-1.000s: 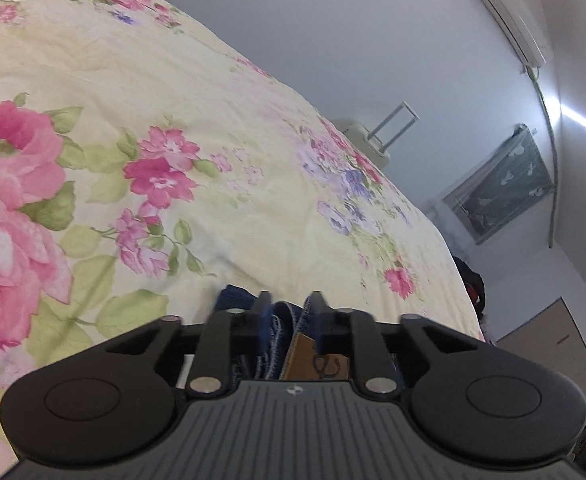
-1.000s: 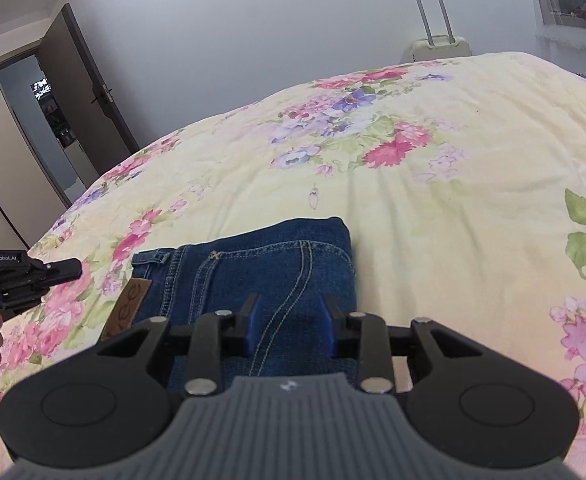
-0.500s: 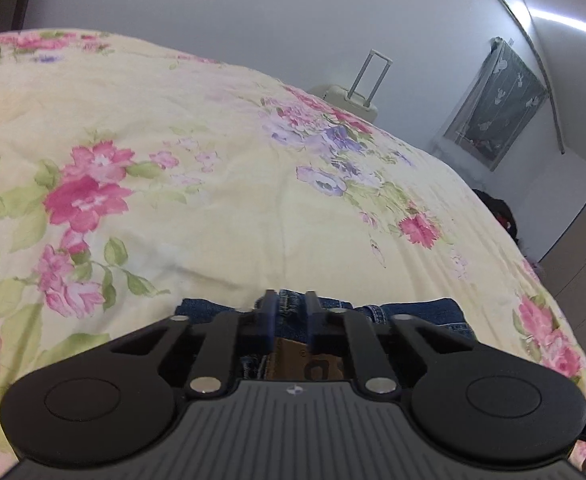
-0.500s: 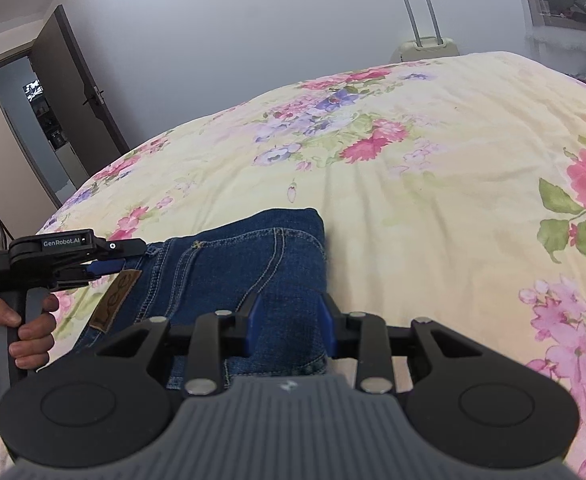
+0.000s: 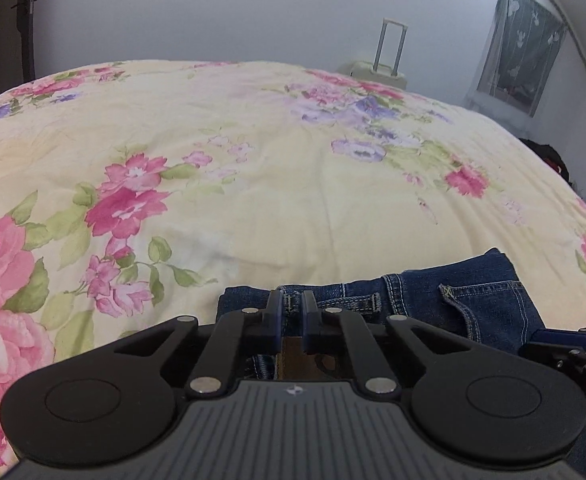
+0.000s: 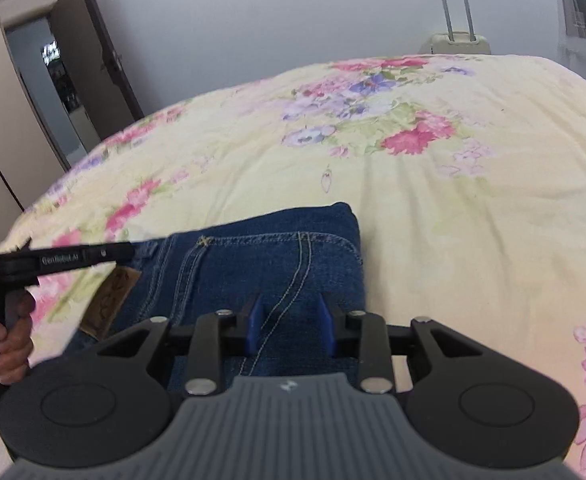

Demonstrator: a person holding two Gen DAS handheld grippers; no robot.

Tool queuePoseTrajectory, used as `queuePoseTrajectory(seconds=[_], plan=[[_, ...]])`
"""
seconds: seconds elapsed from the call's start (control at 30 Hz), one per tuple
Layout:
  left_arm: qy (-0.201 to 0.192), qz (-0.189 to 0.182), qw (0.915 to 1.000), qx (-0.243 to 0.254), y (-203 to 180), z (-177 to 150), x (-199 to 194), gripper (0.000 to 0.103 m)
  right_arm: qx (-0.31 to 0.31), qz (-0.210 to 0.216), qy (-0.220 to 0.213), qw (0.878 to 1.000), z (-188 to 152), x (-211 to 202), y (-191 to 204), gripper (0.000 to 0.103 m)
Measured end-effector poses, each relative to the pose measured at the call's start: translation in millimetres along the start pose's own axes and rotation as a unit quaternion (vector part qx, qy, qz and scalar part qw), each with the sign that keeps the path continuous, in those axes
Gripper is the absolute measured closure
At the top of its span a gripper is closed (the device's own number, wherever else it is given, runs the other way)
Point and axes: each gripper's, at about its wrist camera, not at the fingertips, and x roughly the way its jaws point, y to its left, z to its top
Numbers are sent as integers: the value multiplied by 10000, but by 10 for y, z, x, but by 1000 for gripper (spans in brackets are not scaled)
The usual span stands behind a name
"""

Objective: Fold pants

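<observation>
The blue jeans (image 6: pixel 253 264) lie folded into a compact stack on the floral bed cover, brown waist patch (image 6: pixel 111 300) at the left. My left gripper (image 5: pixel 291 308) is shut on the jeans' waistband (image 5: pixel 333 300) at the stack's left end. My right gripper (image 6: pixel 291 320) is open, its blue pads either side of the stack's near right part, low over the denim. The left gripper also shows in the right wrist view (image 6: pixel 69 258), held by a hand. In the left wrist view the jeans (image 5: pixel 473 300) reach to the right.
The yellow floral bed cover (image 5: pixel 273 184) spreads far ahead and to both sides. A cream suitcase (image 6: pixel 459 40) stands past the far edge. A dark doorway (image 6: pixel 61 80) is at the left, a curtained window (image 5: pixel 521 48) at the right.
My left gripper has swung level and closed tighter on the waistband, with the jeans laid down onto the bed. My right gripper has stayed open over the stack, shifting slightly.
</observation>
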Motion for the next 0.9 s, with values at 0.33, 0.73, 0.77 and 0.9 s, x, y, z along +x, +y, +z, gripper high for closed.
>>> queuePoseTrajectory(seconds=[0.33,0.73,0.77,0.9], plan=[[19,235,9997,-45,-56,73,-286,91,-87,-189,617,9979,48,275,2,76],[105,-35,9895,-1441,217,-483,-1072,34,493,-143,-47,9987,-442,-710,-99,54],[114,-121,9871,-1593,257,-524,-1058,29,771,-63,-6,9970,-483,-704,-186,54],[299,-337,9822,-1825,331,-613,-903,21,1733,428,53,9839,-634,-618,-485,53]])
